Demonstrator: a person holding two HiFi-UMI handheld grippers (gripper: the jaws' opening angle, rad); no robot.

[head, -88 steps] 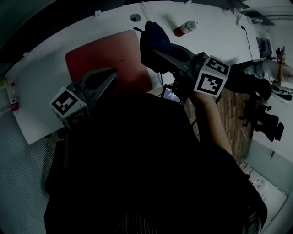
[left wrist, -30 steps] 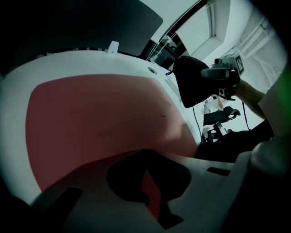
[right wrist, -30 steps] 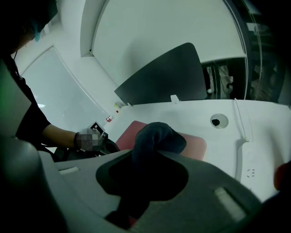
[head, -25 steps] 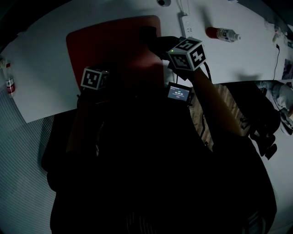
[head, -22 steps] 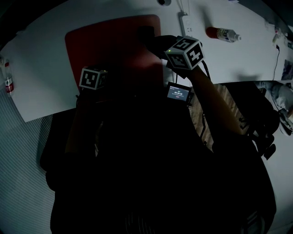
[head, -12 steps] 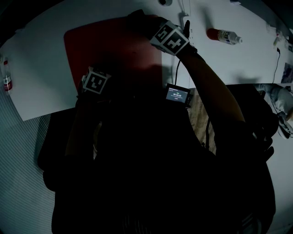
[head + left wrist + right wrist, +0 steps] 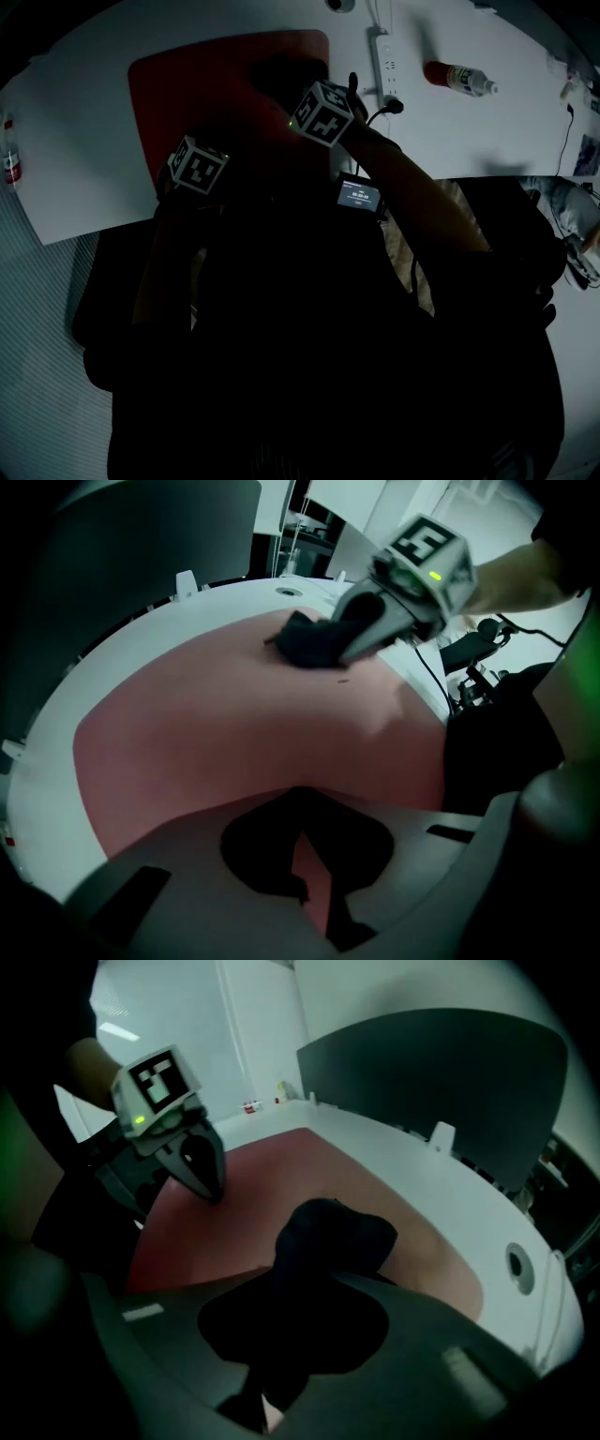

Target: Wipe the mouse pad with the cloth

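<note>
The red mouse pad (image 7: 211, 80) lies on the white table (image 7: 84, 122). My right gripper (image 7: 298, 1321) is shut on the dark cloth (image 7: 330, 1239), which is bunched and pressed onto the pad's right part (image 7: 281, 80). From the left gripper view the cloth (image 7: 307, 639) shows under the right gripper's fingers. My left gripper (image 7: 298, 829) is shut with nothing in it, its tips down on the pad's near edge. Its marker cube (image 7: 199, 164) shows in the head view.
A white power strip (image 7: 386, 64) and a lying red bottle (image 7: 459, 77) are right of the pad. A small bottle (image 7: 9, 164) stands at the table's left edge. A small lit screen (image 7: 359, 195) sits at the near edge. A dark partition (image 7: 441, 1082) backs the table.
The right gripper pushed the cloth out to the pad's far right corner, then drew it back toward me. The left gripper has stayed on the pad's near edge.
</note>
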